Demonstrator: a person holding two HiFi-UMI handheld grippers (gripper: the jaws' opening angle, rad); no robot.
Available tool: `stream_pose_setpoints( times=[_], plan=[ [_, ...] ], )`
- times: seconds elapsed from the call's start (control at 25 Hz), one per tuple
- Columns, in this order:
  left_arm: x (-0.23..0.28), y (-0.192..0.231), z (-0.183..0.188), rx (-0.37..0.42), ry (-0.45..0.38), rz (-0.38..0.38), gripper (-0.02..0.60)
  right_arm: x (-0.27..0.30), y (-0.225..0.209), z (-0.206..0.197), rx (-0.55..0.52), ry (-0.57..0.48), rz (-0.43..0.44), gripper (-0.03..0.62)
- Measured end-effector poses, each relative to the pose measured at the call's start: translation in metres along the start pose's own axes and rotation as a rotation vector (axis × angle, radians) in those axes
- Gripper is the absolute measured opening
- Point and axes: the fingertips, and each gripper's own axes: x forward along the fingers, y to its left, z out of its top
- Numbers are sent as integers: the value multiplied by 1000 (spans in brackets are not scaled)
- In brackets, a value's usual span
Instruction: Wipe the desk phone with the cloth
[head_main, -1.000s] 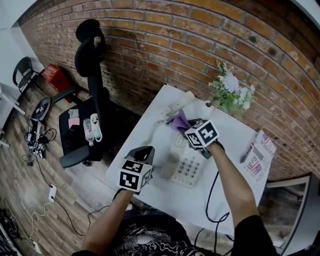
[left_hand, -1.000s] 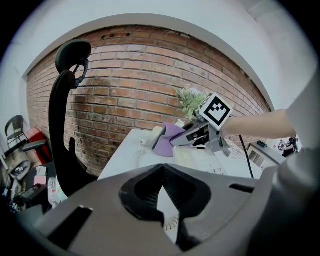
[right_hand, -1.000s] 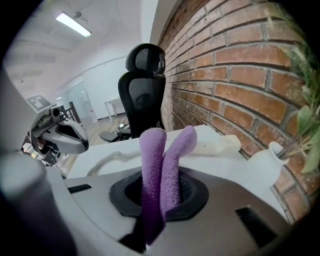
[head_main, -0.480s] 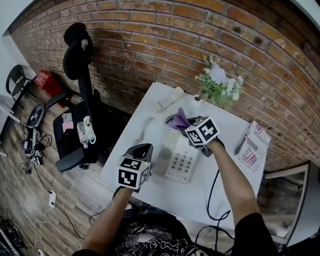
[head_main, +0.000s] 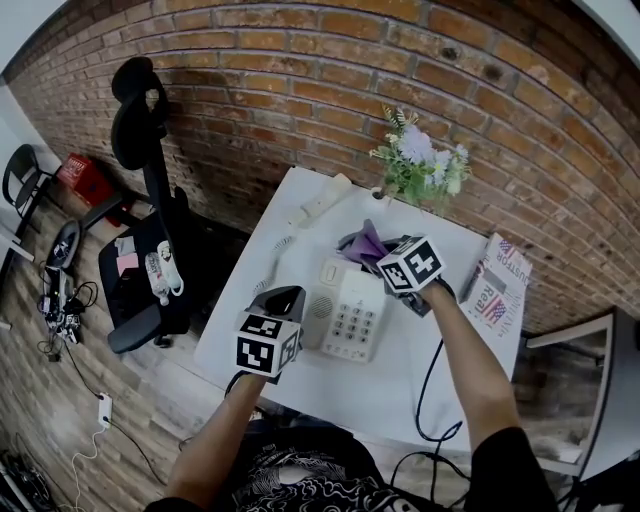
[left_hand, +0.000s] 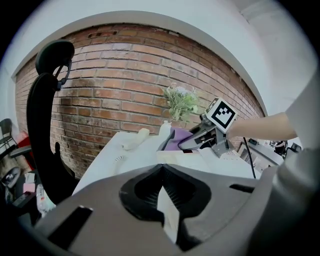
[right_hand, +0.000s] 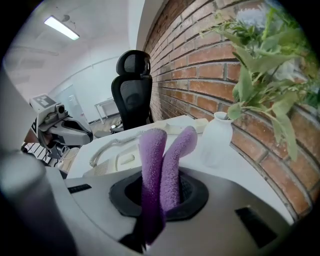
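A white desk phone (head_main: 350, 316) sits mid-table with its keypad facing up. Its handset (head_main: 320, 201) lies off the cradle at the table's far left, joined by a coiled cord (head_main: 275, 262). My right gripper (head_main: 383, 256) is shut on a purple cloth (head_main: 364, 243) and hovers over the phone's far end; two folds of the cloth (right_hand: 161, 160) stick out of its jaws. My left gripper (head_main: 283, 299) hangs just left of the phone, jaws together and holding nothing. In the left gripper view the phone (left_hand: 200, 158) and cloth (left_hand: 175, 139) lie ahead.
A white vase of flowers (head_main: 413, 164) stands at the table's back edge by the brick wall. A booklet (head_main: 496, 286) lies at the right edge. A black office chair (head_main: 145, 190) stands left of the table. A black cable (head_main: 428, 385) runs off the front edge.
The head view has shifted slightly. My right gripper still holds the cloth over the phone's far end, and the left gripper stays beside the phone.
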Motion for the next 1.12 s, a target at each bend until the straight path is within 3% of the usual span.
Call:
stream_pose_setpoints(
  times=[0.44,0.76,1.12],
  plan=[
    [14,-16,5,18,5,-37,6,-24,-15,-25,79,-22,-50,49],
    [12,-10,20,24,-17,-53,6,-70,-23,-20,161,-169,-179,49],
    [-9,-16,41,109,-41,-112,6,-132,11,-10,206,-300,-336,49]
  ],
)
